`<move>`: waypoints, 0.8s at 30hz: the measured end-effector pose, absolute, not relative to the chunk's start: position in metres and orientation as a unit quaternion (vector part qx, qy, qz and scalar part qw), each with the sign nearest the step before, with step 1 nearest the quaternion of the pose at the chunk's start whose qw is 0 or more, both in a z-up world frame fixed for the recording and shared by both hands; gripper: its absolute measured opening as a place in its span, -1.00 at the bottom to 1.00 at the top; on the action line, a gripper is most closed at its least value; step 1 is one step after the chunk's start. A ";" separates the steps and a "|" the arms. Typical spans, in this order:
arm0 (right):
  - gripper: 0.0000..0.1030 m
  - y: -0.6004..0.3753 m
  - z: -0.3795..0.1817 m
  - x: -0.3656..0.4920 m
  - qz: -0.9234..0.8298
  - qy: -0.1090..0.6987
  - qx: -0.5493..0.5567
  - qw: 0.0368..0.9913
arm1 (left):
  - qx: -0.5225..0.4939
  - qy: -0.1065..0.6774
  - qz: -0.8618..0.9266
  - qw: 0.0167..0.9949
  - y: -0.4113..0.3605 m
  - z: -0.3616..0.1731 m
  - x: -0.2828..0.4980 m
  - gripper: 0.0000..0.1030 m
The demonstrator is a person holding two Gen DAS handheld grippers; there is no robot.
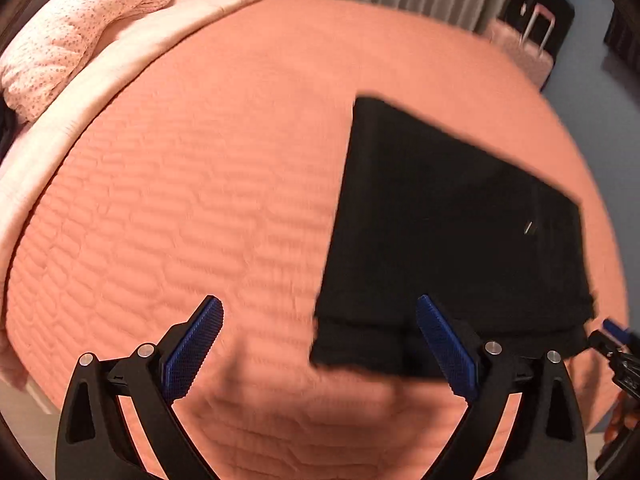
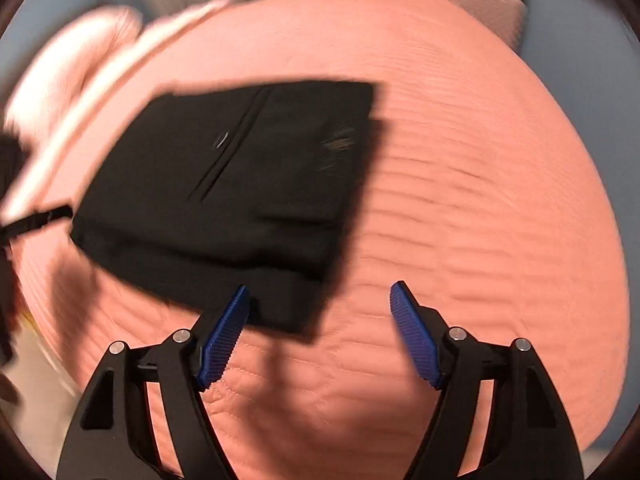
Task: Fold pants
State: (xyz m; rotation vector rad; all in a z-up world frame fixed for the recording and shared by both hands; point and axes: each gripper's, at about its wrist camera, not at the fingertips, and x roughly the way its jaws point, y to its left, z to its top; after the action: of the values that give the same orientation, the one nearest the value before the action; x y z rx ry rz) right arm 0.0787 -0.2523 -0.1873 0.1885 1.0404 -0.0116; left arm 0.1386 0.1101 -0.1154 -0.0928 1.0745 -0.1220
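The bed (image 1: 200, 184), under an orange quilted cover, fills both views, with a speckled pillow (image 1: 80, 28) at its far left corner and a pink suitcase (image 1: 524, 48) standing beyond the far side. On the cover lie the pants (image 1: 452, 220), black and already gathered into a compact stacked rectangle, several layers thick, with a lower layer sticking out a little along the near edge. They rest flat near the front of the bed, and nothing lifts or pinches them. To my eye the folding looks done or nearly so; what may be left is squaring off that protruding near layer, or one last fold if a smaller bundle is wanted.

The left claw (image 1: 320, 340) hangs spread wide and empty above the pants' near left corner. The right claw (image 2: 320, 320) is likewise spread and empty, over their near right corner (image 2: 296, 312). Both views are blurred.
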 end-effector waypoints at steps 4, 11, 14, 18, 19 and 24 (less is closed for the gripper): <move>0.44 -0.282 -0.195 0.129 0.026 0.505 0.157 0.849 | -0.072 0.542 -0.130 0.827 0.107 -0.120 0.198 0.88; 0.67 -0.268 -0.238 0.164 0.076 0.528 0.176 0.827 | -0.115 0.603 -0.203 0.763 0.094 -0.183 0.235 0.87; 0.74 -0.268 -0.236 0.164 0.084 0.516 0.177 0.834 | -0.113 0.588 -0.216 0.772 0.092 -0.187 0.234 0.90; 0.69 -0.254 -0.234 0.175 0.132 0.504 0.205 0.829 | -0.134 0.571 -0.240 0.774 0.092 -0.188 0.238 0.89; 0.68 -0.251 -0.235 0.176 0.132 0.505 0.202 0.829 | -0.145 0.567 -0.260 0.768 0.090 -0.187 0.237 0.89; 0.45 -0.241 -0.237 0.181 0.116 0.497 0.185 0.840 | -0.132 0.563 -0.277 0.768 0.066 -0.196 0.251 0.89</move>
State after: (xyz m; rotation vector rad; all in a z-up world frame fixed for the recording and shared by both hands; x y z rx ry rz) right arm 0.1808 -0.2413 -0.2365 0.3921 1.0513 0.2453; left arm 0.2514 0.0663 -0.1956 -0.2856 1.2215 -0.6019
